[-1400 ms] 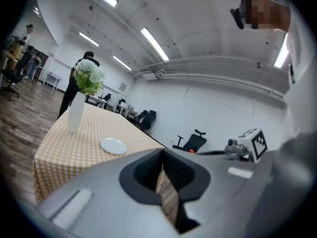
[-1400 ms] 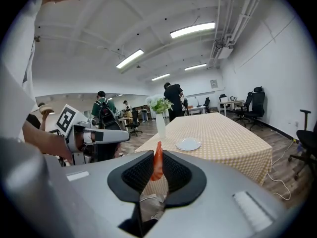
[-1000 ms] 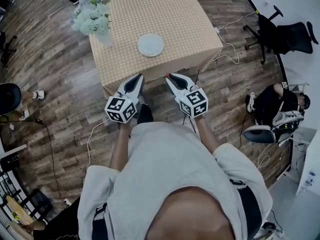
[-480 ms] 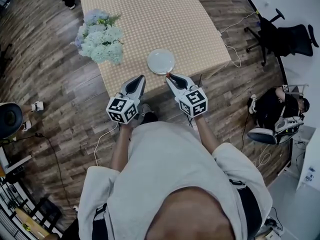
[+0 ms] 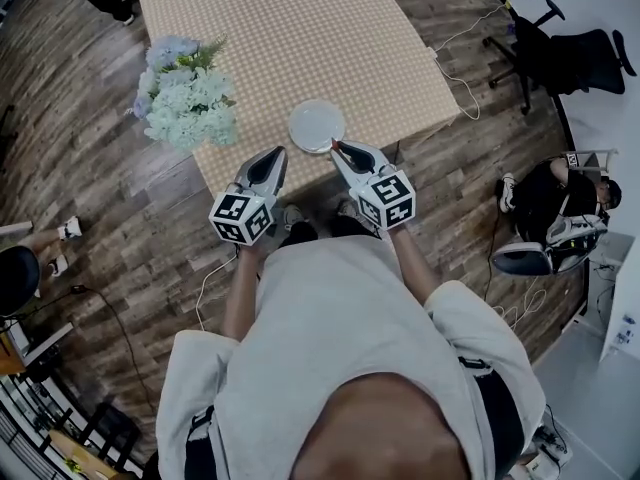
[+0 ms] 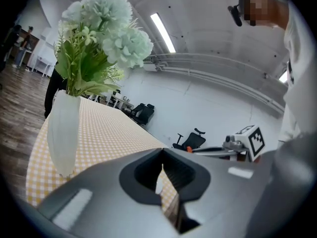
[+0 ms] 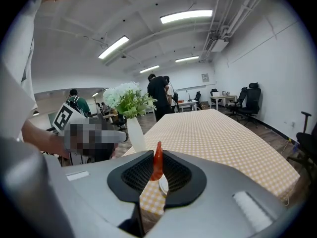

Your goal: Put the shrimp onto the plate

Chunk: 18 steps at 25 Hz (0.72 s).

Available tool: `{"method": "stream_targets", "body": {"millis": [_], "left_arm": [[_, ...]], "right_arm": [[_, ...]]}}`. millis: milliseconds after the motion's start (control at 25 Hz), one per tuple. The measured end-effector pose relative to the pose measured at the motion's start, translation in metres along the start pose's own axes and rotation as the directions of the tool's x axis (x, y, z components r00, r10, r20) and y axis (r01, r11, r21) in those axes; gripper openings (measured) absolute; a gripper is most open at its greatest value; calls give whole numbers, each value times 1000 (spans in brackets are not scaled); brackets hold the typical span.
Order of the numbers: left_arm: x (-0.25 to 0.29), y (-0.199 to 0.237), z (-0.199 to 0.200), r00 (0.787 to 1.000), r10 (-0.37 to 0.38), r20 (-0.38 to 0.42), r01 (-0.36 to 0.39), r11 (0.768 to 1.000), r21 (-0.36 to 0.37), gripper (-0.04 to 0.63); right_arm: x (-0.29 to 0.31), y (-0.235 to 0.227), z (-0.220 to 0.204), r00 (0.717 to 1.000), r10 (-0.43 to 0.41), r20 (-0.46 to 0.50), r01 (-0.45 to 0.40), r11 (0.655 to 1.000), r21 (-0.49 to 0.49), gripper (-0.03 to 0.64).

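Note:
A small white plate (image 5: 317, 125) lies near the front edge of the checkered table (image 5: 300, 38). My right gripper (image 5: 336, 147) is shut on a red shrimp (image 7: 157, 161), which stands upright between the jaw tips. In the head view the shrimp (image 5: 334, 145) hangs just at the plate's near rim. Through the jaw gap in the right gripper view, the plate (image 7: 163, 185) shows just below and beyond the shrimp. My left gripper (image 5: 272, 154) hovers over the table's front edge, left of the plate, jaws shut with nothing held. In the left gripper view, the left gripper (image 6: 162, 152) points across the table.
A white vase of pale flowers (image 5: 185, 93) stands on the table to the left of the plate, close to the left gripper. Office chairs (image 5: 560, 58) and a seated person (image 5: 545, 203) are at the right. A cable (image 5: 205, 283) trails on the wooden floor.
The table has come nearer in the head view. Plate and flowers have slid towards the grippers, so the right gripper's tip with the shrimp now reaches the plate's rim.

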<state>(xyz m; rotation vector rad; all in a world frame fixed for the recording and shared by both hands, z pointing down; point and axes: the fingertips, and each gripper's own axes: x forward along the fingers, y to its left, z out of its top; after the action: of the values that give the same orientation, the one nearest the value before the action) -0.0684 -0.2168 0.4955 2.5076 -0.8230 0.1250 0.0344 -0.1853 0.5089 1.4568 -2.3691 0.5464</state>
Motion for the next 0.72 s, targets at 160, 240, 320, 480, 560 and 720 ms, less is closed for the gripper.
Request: {"method": "stream_targets", "body": {"millis": [160, 240, 320, 480, 560, 720], "left_arm": [[9, -4, -3, 1000, 31, -3, -31, 1000, -1, 9], [14, -5, -4, 998, 55, -3, -55, 998, -7, 9], [19, -4, -5, 997, 83, -3, -83, 996, -16, 9], [26, -6, -11, 992, 125, -7, -125, 992, -32, 9], [28, -7, -14, 991, 137, -13, -137, 990, -38, 9], [28, -2, -22, 987, 155, -33, -156, 986, -52, 9]], "right_arm": [[-3, -13, -2, 1000, 23, 3, -23, 1000, 5, 57], [-3, -21, -1, 999, 44, 2, -44, 999, 4, 57], [-2, -28, 1, 998, 67, -1, -67, 998, 1, 57], [2, -40, -3, 994, 105, -13, -105, 994, 6, 57], [3, -45, -7, 993, 114, -23, -114, 993, 12, 57], [8, -46, -19, 990, 129, -51, -128, 991, 32, 57]]}}
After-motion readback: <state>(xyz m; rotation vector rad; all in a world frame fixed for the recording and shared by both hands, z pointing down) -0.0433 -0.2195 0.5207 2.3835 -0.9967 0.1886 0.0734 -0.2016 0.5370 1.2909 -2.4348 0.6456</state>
